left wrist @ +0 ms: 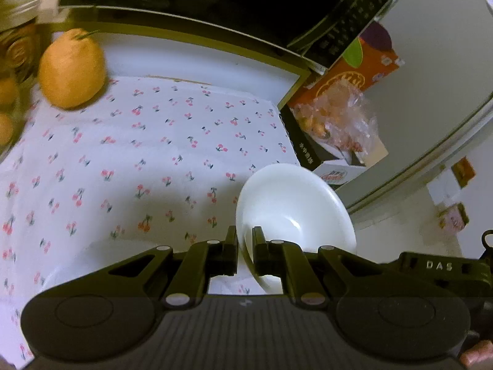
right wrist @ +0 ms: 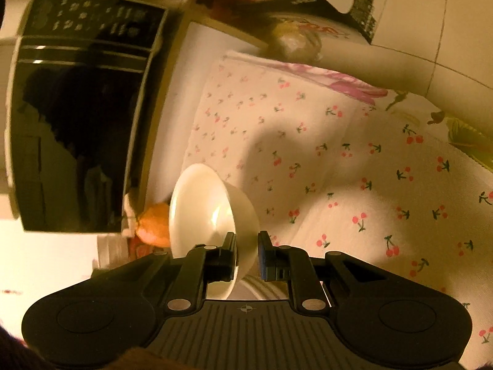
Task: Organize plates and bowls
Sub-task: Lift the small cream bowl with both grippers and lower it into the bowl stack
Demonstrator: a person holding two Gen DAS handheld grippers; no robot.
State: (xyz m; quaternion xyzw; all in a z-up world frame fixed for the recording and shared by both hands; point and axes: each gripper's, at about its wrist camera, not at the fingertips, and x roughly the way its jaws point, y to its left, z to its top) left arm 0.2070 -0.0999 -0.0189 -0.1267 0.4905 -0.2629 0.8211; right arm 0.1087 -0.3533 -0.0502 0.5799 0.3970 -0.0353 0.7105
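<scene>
In the left wrist view, a shallow white bowl (left wrist: 295, 212) hangs tilted above the cherry-print cloth (left wrist: 138, 154), near the table's right edge. My left gripper (left wrist: 245, 243) is shut on its near rim, one finger inside and one outside. In the right wrist view, a deeper white bowl (right wrist: 212, 203) is tipped on its side with its mouth facing left. My right gripper (right wrist: 247, 243) is shut on its wall, the left finger inside the bowl and the blue-padded right finger against the outside. Both bowls are clear of the cloth (right wrist: 339, 169).
A black microwave (left wrist: 215, 0) (right wrist: 80, 117) stands along the back of the table. An orange fruit (left wrist: 72, 67) (right wrist: 154, 225) lies beside it, by a glass jar (left wrist: 15, 46). A box holding a plastic bag (left wrist: 339, 117) sits off the table's right end.
</scene>
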